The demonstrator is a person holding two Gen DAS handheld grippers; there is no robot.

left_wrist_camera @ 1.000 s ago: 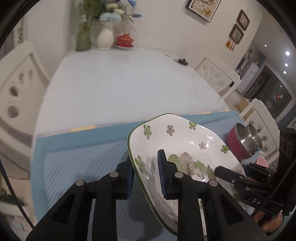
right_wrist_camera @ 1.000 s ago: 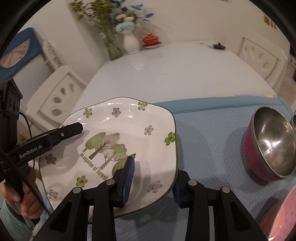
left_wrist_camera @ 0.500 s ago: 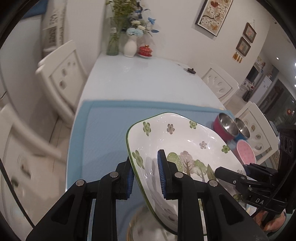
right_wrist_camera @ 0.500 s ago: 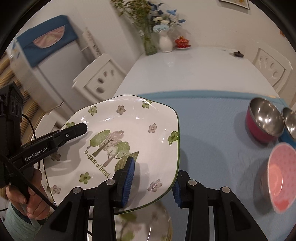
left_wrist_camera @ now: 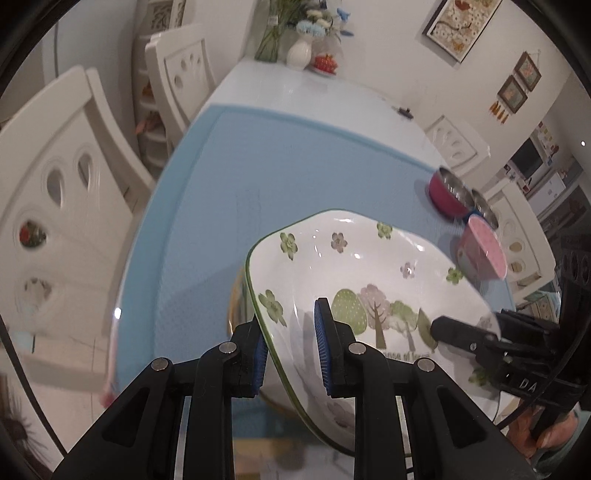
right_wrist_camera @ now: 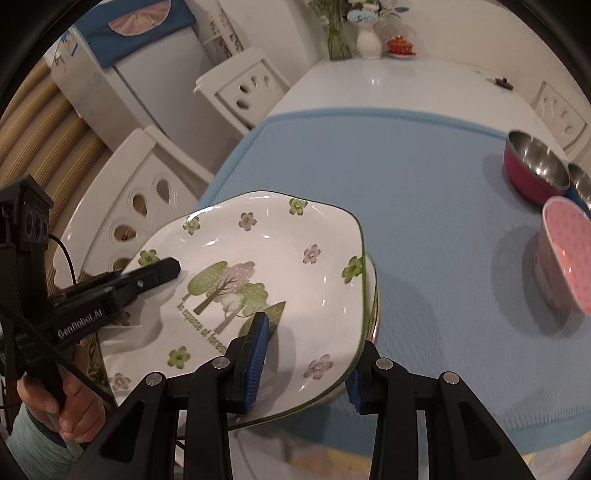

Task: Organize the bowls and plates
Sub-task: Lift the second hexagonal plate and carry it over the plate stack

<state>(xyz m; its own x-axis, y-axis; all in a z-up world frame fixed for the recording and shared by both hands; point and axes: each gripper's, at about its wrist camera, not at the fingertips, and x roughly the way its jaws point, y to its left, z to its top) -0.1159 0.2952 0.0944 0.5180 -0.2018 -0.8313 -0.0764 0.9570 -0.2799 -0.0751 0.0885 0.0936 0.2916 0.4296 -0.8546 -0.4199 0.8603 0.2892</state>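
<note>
A white square plate with green rim, flowers and trees is held in the air by both grippers. My left gripper is shut on its left rim. My right gripper is shut on its near right edge. The plate hangs over the near left corner of the blue mat. Another plate's rim shows just under it. A pink-red steel bowl, a second steel bowl and a pink bowl stand at the mat's right.
White chairs stand along the table's left side. A vase of flowers and a red lidded cup stand at the white table's far end. A fridge is at the left.
Both grippers have pulled back toward the near left corner of the mat with the plate between them. The bowls now lie farther off to the right.
</note>
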